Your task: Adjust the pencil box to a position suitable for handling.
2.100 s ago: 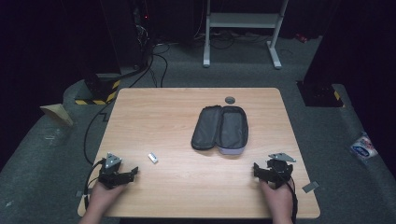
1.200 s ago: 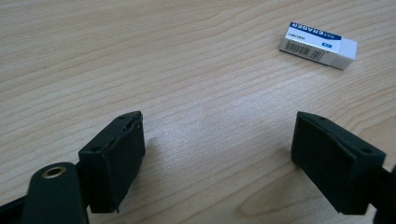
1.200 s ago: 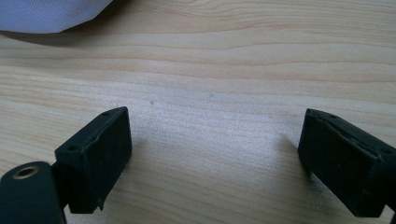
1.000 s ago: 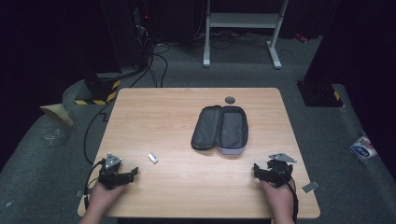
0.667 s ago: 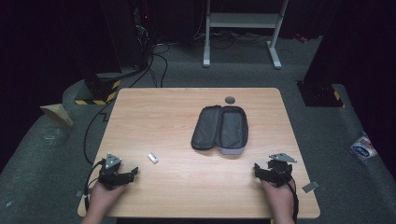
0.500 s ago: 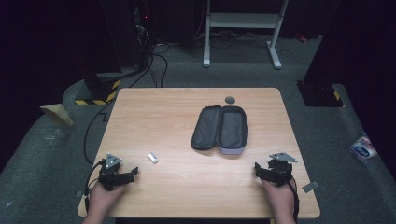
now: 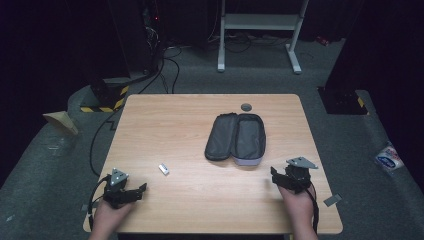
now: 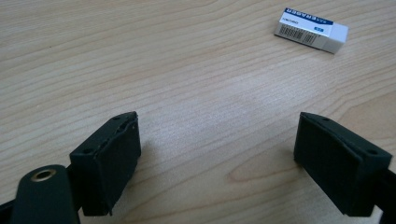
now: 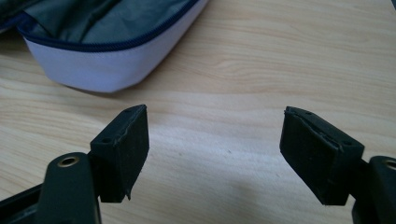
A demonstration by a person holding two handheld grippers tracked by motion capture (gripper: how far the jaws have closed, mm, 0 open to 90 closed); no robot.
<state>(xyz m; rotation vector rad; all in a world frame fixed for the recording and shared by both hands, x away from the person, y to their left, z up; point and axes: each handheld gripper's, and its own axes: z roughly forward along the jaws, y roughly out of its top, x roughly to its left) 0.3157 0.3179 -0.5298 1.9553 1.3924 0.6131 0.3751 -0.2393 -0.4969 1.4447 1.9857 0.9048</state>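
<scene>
Pale wood grain runs under both of your grippers at the near edge of the table (image 7: 200,120). Your left gripper (image 7: 134,190) rests at the near left corner with its jaws wide apart and nothing between them. In the left gripper view the white eraser (image 8: 310,29), in its blue-printed sleeve, lies flat on the bare wood well ahead of the jaws and off toward the right one, touching neither. From above, the eraser (image 7: 163,169) sits between that gripper and the open pencil case (image 7: 236,139), nearer to the gripper.

Your right gripper (image 7: 277,176) rests at the near right, jaws apart over bare wood and gripping nothing. In the right gripper view the case's white wall with its blue zip (image 9: 112,51) lies ahead of the left jaw, near it but clear of it. The case lies unzipped and spread flat near the middle of the table, grey lining up. A small dark disc (image 7: 245,107) sits just beyond it by the far edge.

Against the earlier frames, eraser, case and disc lie where they did, and both hands rest in the same spots. Your right jaws have just been closing a little, with nothing between them.
</scene>
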